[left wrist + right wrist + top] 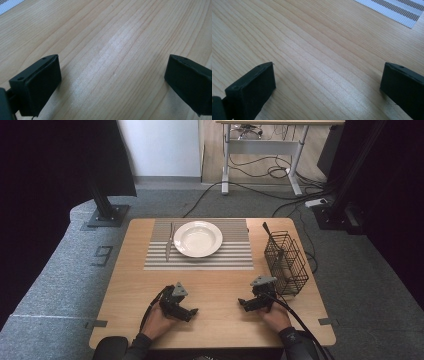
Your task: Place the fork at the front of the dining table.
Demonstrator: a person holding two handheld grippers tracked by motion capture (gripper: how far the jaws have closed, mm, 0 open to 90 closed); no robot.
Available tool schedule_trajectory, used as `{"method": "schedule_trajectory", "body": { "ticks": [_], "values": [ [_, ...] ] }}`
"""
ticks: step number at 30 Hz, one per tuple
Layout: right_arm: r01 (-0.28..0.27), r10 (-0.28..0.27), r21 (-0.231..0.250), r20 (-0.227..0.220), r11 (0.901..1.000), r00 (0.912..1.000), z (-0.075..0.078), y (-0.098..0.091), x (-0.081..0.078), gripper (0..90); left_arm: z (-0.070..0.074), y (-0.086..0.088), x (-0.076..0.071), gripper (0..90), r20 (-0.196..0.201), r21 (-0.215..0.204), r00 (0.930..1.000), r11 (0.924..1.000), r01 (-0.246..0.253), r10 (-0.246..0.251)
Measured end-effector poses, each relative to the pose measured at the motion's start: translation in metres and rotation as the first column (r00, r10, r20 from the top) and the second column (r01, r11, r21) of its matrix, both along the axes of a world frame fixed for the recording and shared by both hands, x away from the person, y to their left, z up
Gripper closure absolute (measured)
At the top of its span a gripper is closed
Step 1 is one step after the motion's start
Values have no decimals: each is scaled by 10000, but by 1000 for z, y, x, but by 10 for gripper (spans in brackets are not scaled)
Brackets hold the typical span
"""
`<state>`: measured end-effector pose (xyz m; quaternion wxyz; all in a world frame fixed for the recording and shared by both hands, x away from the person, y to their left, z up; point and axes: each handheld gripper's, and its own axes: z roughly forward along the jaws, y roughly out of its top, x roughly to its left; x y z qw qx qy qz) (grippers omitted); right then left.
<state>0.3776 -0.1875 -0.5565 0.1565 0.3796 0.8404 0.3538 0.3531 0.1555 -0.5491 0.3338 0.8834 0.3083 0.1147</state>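
My left gripper (189,312) rests low over the near left part of the wooden table (220,285), held by a hand. Its jaws stand wide open with bare wood between them in the left gripper view (112,80). At the near right, my right gripper (245,304) points toward the table's middle. It is also open, with nothing between its jaws in the right gripper view (328,82). A white plate (198,238) sits on a striped placemat (230,257) at the far side. A knife (169,242) lies on the mat left of the plate.
A black wire basket (286,262) stands at the table's right edge, just beyond my right gripper, with a dark-handled utensil (267,231) sticking up from it. A corner of the placemat (397,8) appears ahead of my right gripper. Black stands and cables lie on the floor beyond.
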Motion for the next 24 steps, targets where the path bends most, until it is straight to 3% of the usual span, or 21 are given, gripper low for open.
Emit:
{"method": "schedule_trajectory", "body": {
  "ticks": [6, 12, 15, 17, 24],
  "values": [
    [53, -53, 16, 7, 10000, 10000, 0, 0, -1, 0, 5, -2, 1, 22, -88, -84, 9999, 9999, 120, -120],
    [55, -55, 12, 9, 10000, 10000, 0, 0, -2, 0, 18, -4, 4, 33, -162, -658, 9995, 9975, 268, -280],
    [59, -59, 14, 1, 10000, 10000, 0, 0, -2, 0, 21, -7, 6, 33, -195, -611, 9989, 9973, 404, -416],
    [70, -70, 24, -15, 10000, 10000, 0, 0, -2, 0, 24, -10, 7, 0, -193, -664, 9964, 9945, 813, -828],
    [-26, 26, 3, 1, 10000, 10000, 0, -1, -3, 0, 37, -25, 15, 13, -32, -487, 9940, 9928, 1091, -1094]
  ]
}}
